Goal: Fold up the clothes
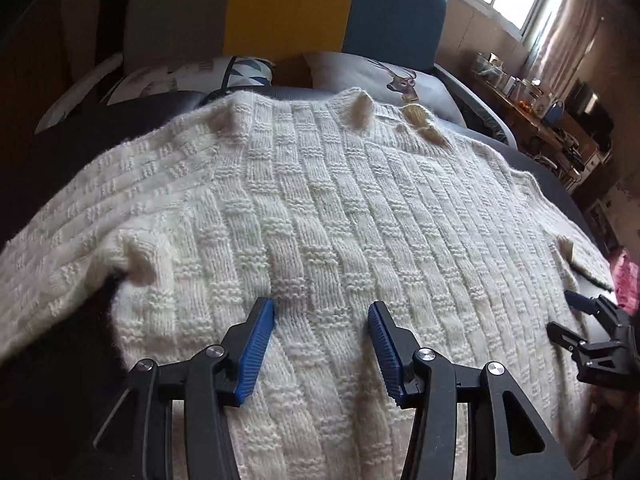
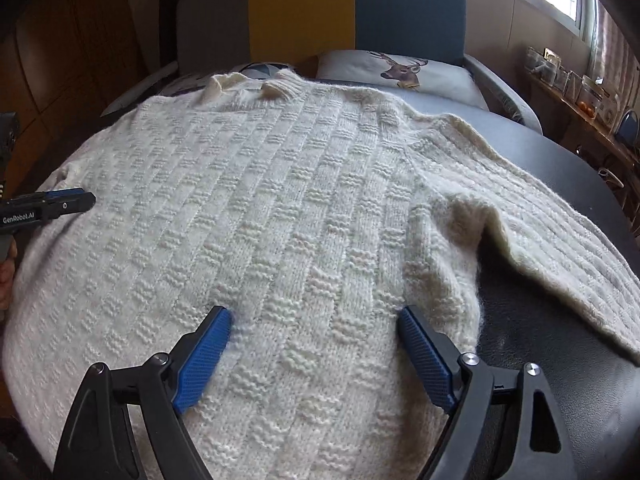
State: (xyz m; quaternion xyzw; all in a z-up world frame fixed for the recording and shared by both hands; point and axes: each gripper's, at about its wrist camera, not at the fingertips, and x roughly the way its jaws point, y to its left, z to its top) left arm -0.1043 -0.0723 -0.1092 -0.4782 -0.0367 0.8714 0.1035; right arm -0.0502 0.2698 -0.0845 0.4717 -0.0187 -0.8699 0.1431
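Sweater (image 1: pixel 320 208), cream basket-weave knit, lies flat; left gripper (image 1: pixel 322 316) and right gripper (image 2: pixel 314 320) gape wide, empty.

The cream sweater (image 2: pixel 304 216) covers most of the dark desk (image 2: pixel 560 380), leaving bare surface only at the lower right of the right wrist view. Two pillows (image 2: pixel 400 72) and a cluttered shelf (image 1: pixel 532 108) close off the upper right.

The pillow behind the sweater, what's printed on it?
A deer head with antlers on the white pillow, clearest in the right wrist view.
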